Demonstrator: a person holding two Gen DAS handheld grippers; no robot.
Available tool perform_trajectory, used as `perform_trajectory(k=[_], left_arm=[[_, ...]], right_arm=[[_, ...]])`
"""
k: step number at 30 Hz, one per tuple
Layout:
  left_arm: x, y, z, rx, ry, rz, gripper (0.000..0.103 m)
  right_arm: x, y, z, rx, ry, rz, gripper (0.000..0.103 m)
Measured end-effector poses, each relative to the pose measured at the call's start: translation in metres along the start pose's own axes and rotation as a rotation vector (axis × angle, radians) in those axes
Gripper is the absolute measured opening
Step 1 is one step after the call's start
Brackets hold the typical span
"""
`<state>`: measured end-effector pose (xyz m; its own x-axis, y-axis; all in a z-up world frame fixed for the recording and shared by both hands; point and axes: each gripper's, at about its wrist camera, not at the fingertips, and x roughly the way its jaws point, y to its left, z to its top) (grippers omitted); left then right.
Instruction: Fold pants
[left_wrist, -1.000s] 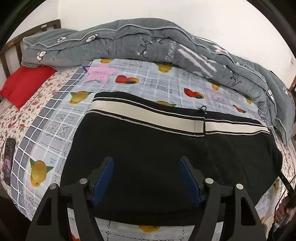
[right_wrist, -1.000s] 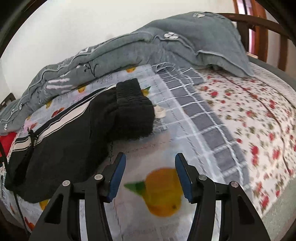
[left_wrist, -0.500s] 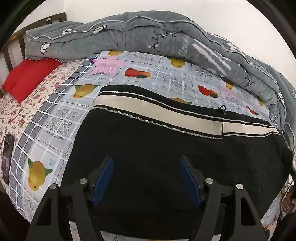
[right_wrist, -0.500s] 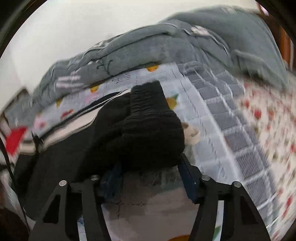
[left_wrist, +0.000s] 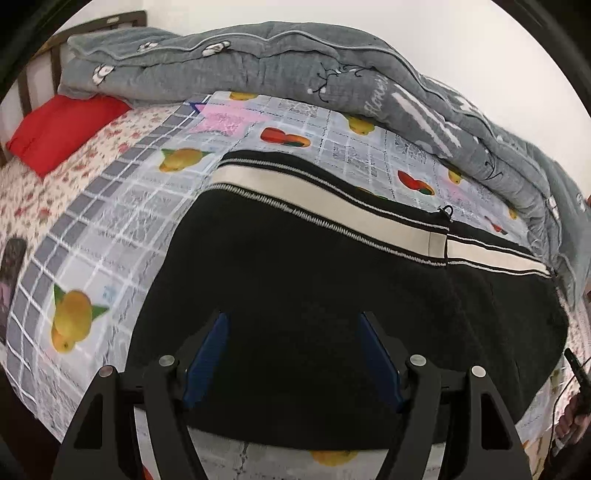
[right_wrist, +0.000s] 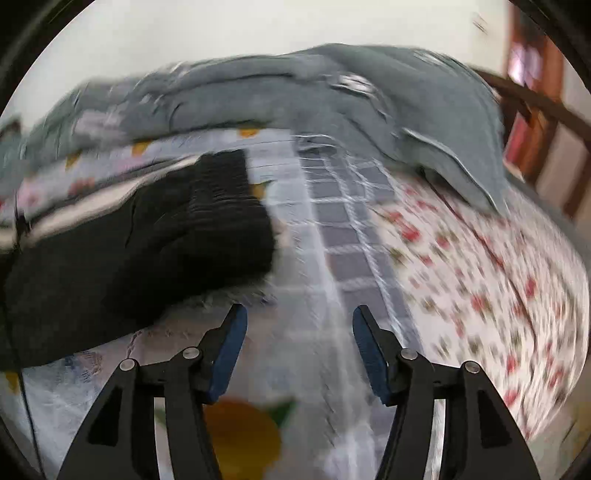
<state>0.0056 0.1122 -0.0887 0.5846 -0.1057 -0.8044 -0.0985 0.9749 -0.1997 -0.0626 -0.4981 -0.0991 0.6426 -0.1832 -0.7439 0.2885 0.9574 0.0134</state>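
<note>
Left wrist: my left hand-held gripper (left_wrist: 291, 347) open over pants (left_wrist: 314, 280); right hand-held gripper (right_wrist: 297, 343) opening, empty; pinch hem squarely, lift evenly.

White wall (left_wrist: 369, 22), dark wooden headboard (left_wrist: 40, 62), bed under fruit-print sheet (left_wrist: 110, 236), rumpled grey quilt (left_wrist: 258, 62), red pillow (left_wrist: 62, 129).

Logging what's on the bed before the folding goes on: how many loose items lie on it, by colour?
Black: 1, the pants
Grey: 1, the quilt
Red: 1, the pillow
Dark: 1, a flat object at the bed's edge, too cropped to identify
Total: 4
</note>
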Motion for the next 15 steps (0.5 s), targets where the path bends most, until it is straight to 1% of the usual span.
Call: perform_trajectory(k=[2, 4, 7, 11, 13, 15], left_arm=[[-0.004, 0.003, -0.008, -0.020, 0.002, -0.040, 0.071], [-0.011, 0.003, -0.016, -0.013, 0.000, -0.067, 0.071], [-0.021, 0.003, -0.026, 0.005, -0.009, -0.065, 0.071], [-0.030, 0.023, -0.036, -0.020, -0.012, -0.033, 0.071], [-0.032, 0.036, -0.040, -0.043, -0.009, -0.020, 0.071], [-0.033, 0.051, -0.044, -0.067, -0.013, 0.004, 0.071]], right_arm=[[-0.019, -0.006, 0.003, 0.058, -0.041, 0.037, 0.058], [-0.035, 0.002, 0.010, 0.070, -0.082, 0.063, 0.058], [-0.042, 0.027, 0.027, 0.060, -0.108, 0.127, 0.058], [-0.038, 0.079, 0.035, -0.015, -0.131, 0.198, 0.059], [-0.023, 0.098, 0.029, -0.057, -0.104, 0.208, 0.059], [0.004, 0.109, 0.020, -0.079, 0.003, 0.181, 0.059]])
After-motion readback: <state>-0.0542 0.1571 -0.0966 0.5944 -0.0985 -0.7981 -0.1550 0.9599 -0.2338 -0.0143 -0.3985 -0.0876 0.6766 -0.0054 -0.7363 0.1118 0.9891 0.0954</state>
